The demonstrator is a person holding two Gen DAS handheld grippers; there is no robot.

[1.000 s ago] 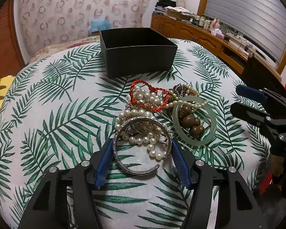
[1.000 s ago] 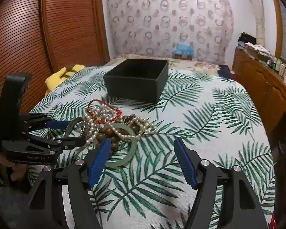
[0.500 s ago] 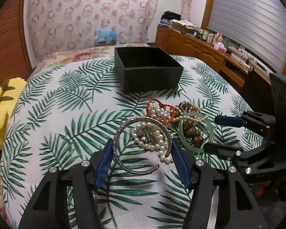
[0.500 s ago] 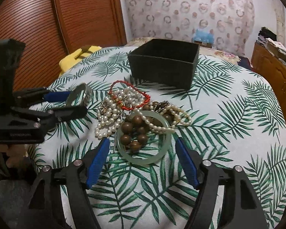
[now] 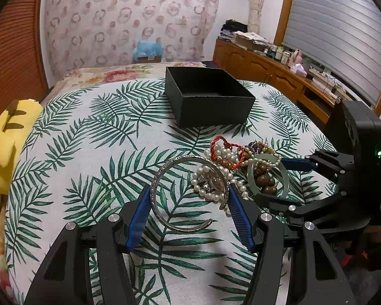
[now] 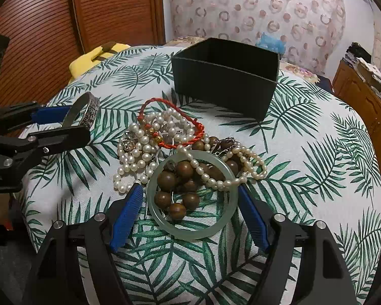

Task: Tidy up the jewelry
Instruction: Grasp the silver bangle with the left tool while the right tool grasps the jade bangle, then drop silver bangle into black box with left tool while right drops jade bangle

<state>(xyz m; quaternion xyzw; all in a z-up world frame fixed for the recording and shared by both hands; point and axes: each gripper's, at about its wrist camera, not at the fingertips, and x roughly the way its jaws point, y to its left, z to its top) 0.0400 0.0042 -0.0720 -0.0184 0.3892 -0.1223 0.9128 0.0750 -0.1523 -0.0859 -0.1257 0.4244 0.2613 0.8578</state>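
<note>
1. Clearly 2 steps run at once: the left gripper is clamped on the silver cuff, its blue pads pressed against the outer sides of the ring, which is held clear of the leaf-print cloth. Keep that pinch steady; the cuff is an open band, so a harder squeeze could bend it or make it slip out.
2. Carry the cuff toward the black box, which stands open near the far edge of the cloth, and let go only once the ring is over the opening.
3. Watch the pearl strand just behind the cuff's far rim; whether a loop is caught on it I cannot tell, so a slow lift is safer.
4. The right gripper has its jaws spread wide, 1 on each side of the green bangle, with neither pad touching it.
5. The bangle lies at the near edge of the pile, toward the near edge of the cloth, with brown wooden beads inside it and pearls draped over its far rim. The red cord lies beyond.
6. Centre the pads on the bangle's widest line, then close gently; smooth stone likely slides.
7. Lift slowly so the draped pearls fall away.
</note>
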